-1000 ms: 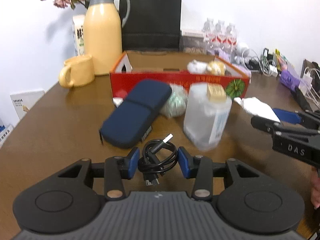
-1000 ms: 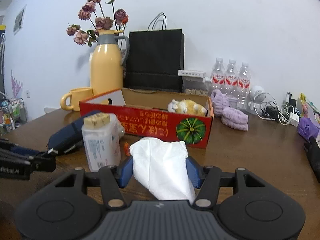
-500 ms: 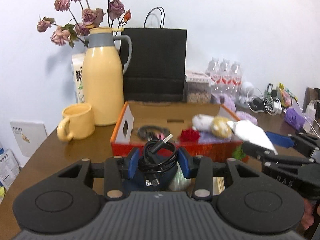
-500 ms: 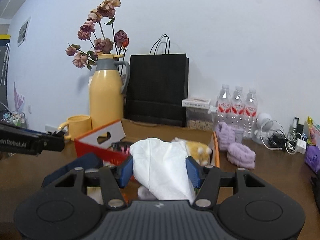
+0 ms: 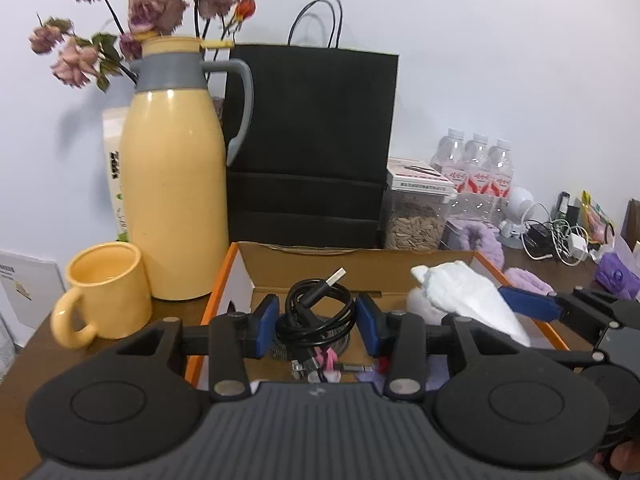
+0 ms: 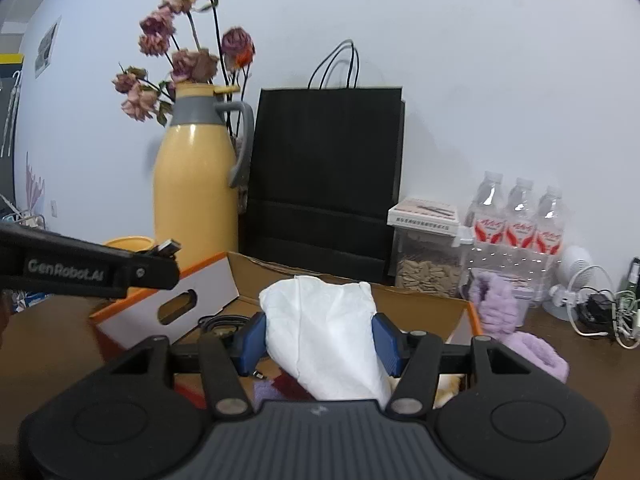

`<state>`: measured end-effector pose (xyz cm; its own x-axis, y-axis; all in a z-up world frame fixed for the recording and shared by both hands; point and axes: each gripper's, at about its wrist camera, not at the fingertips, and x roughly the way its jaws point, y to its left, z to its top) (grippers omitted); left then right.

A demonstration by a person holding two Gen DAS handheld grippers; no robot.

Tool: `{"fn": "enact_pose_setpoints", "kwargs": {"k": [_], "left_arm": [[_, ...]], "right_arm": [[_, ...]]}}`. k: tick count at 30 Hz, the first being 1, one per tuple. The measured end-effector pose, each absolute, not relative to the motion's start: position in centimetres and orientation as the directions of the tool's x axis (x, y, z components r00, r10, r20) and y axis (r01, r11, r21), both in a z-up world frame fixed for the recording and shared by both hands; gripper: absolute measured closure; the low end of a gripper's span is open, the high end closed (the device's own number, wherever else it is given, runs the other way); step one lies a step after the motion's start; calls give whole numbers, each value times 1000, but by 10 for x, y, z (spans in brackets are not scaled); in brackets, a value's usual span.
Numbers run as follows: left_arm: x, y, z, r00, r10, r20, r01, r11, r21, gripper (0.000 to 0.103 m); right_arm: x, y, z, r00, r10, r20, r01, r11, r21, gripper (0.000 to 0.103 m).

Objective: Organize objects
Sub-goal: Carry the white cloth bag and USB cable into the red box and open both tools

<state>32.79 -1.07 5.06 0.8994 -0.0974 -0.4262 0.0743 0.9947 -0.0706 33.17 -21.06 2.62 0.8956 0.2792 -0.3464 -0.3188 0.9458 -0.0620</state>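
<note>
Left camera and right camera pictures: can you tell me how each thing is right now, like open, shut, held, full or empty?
left gripper: shut on the black cable.
right gripper: shut on the white bag.
cardboard box: open on top, things inside.
yellow mug: upright, no drink seen inside.
yellow jug: upright, flowers in it.
black paper bag: standing upright.
seed jar: lid on.
water bottles: upright.

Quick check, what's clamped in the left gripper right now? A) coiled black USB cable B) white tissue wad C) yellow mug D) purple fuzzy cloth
A: in the left wrist view the left gripper has its blue pads closed on the coiled black USB cable, held over the open cardboard box; the white tissue wad sits in the right gripper instead.
</note>
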Motion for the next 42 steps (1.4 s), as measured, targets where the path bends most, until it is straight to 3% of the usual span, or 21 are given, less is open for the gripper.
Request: {"fn": "enact_pose_setpoints", "kwargs": {"k": [10,11,12,14,15,17,42], "left_arm": [[381,-3,28,872,-112,-476,99,994,-52,60],[384,-2,26,871,-109,-479,99,994,-47,55],[386,-2,24,870,-107,-481,100,994,-40,33],[387,-1,21,880,-87,-467,86,996,-25,0],[386,-1,21,891,-74,-448,74,997,-17,0],[385,-1,20,896,-56,-441,59,998,-6,0],[354,5,25,917,-22,-399,26,1000,5,0]], "right_arm": [[382,-204,4,872,284,-398,-338,939,-71,46],[383,-203,3,868,284,-407,-341,937,-73,42],[384,-202,1,865,284,-414,-344,936,-76,36],[384,-203,0,865,275,-419,-335,939,-76,24],[382,-203,1,870,268,-414,-327,942,-79,12],[378,-206,2,879,267,-395,-320,945,-72,0],[345,-213,8,908,236,-347,-280,956,-81,0]]}}
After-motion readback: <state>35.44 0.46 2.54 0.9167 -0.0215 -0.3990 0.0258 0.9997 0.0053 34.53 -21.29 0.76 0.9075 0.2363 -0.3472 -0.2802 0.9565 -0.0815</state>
